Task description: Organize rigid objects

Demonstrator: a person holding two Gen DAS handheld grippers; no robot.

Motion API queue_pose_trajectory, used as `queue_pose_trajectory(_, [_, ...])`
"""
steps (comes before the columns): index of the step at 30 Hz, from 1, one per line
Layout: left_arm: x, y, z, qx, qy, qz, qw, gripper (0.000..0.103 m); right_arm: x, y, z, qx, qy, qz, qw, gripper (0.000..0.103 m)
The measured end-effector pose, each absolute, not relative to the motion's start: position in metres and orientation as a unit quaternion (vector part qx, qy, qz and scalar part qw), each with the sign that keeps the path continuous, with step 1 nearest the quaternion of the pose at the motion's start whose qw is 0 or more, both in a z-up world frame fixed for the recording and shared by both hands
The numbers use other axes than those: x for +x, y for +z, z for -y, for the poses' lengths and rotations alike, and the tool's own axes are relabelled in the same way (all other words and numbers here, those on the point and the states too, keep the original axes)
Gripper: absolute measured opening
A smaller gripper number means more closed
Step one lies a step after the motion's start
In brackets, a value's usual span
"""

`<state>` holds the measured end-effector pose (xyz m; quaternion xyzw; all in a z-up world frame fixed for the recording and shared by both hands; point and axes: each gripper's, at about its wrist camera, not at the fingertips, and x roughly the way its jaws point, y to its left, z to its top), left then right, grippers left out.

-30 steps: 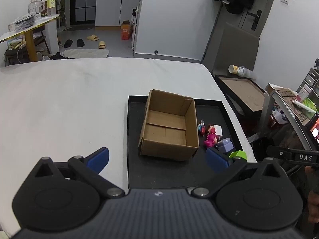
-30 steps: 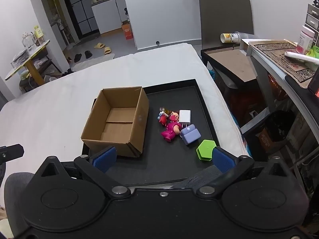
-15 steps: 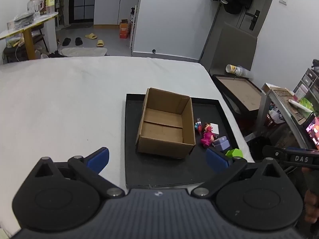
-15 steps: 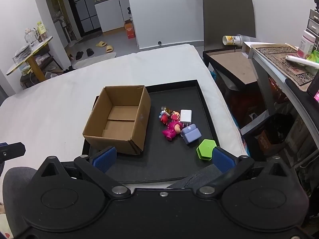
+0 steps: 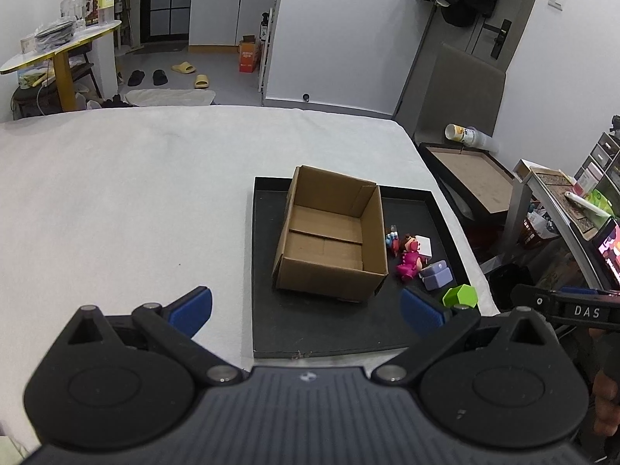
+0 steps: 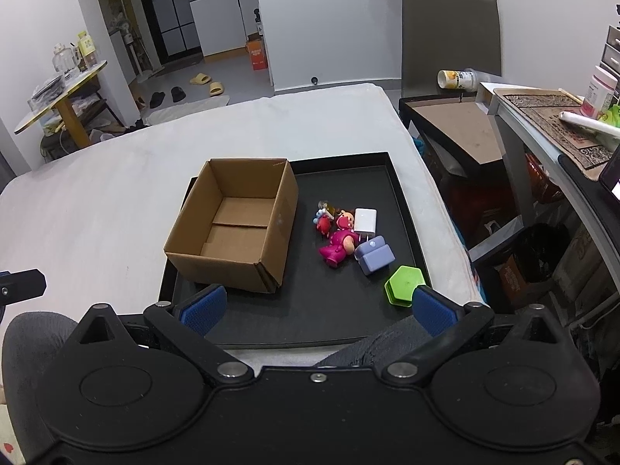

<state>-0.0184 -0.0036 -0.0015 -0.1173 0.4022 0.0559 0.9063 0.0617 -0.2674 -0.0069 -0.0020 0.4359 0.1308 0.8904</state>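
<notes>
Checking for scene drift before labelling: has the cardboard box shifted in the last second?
No. In the right wrist view the cardboard box keeps the same spot along the left rim of the black tray, at the same angle.

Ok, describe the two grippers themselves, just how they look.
Both look alike. The left gripper has a ribbed dark grey body, two round black discs, black linkage arms with silver pivot pins, and fingers tipped with textured blue pads. The right gripper shows the same black discs, silver pins and blue-padded fingers; in the left wrist view, white "DAS" lettering marks its side.
</notes>
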Motion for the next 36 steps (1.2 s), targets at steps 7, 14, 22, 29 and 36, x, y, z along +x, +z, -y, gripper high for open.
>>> queue_pose_trajectory(7, [-0.023,0.0,0.002,-0.115,0.054,-0.402,0.907,0.102,0.058,-0.007,0.266,-0.001,0.132,-0.432,0.892,0.103])
queue_pose_trajectory(14, [-0.026,-0.002,0.002,-0.111,0.056,-0.407,0.905,0.102,0.057,-0.006,0.267,-0.002,0.134,-0.432,0.892,0.103])
queue_pose_trajectory(22, [-0.029,0.002,0.007,-0.107,0.039,-0.409,0.905,0.102,0.054,-0.007,0.268,-0.003,0.132,-0.433,0.892,0.103])
queue_pose_trajectory(29, [-0.03,0.004,0.008,-0.104,0.043,-0.403,0.908,0.102,0.052,-0.005,0.266,-0.002,0.135,-0.43,0.892,0.103])
queue_pose_trajectory(36, [-0.029,0.002,0.002,-0.107,0.05,-0.406,0.906,0.102,0.049,-0.004,0.263,-0.006,0.137,-0.43,0.892,0.103])
